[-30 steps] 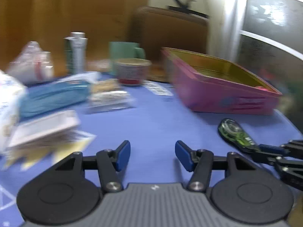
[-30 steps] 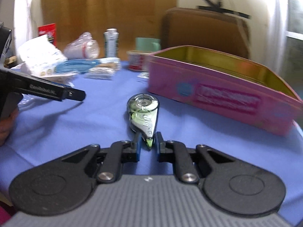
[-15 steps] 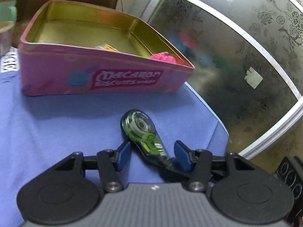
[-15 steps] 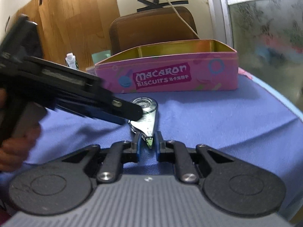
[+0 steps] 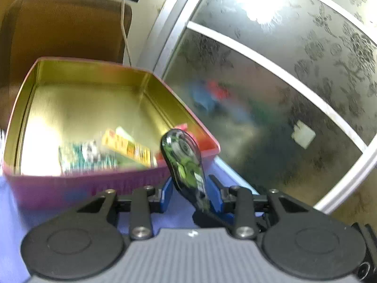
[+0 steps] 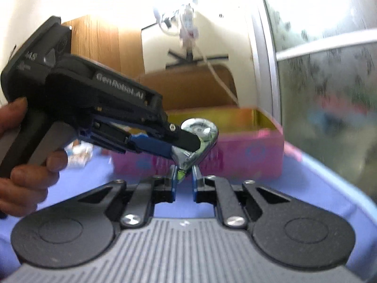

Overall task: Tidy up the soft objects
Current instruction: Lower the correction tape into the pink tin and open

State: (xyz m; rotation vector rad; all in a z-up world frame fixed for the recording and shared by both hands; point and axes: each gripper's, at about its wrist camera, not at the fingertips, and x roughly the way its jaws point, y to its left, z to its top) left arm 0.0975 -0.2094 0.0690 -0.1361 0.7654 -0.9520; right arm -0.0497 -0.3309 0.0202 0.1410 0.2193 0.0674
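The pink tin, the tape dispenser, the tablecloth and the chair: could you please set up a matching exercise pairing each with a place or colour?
Things:
1. tin
2. tape dispenser
3. tablecloth
4. chair

Descriptions:
A. brown, behind the tin
B. blue, under everything
C. green and clear, lifted off the cloth, its tip in the right gripper
D. gold inside, with packets in it

Pairs: 1-D, 2-C, 3-B, 4-A
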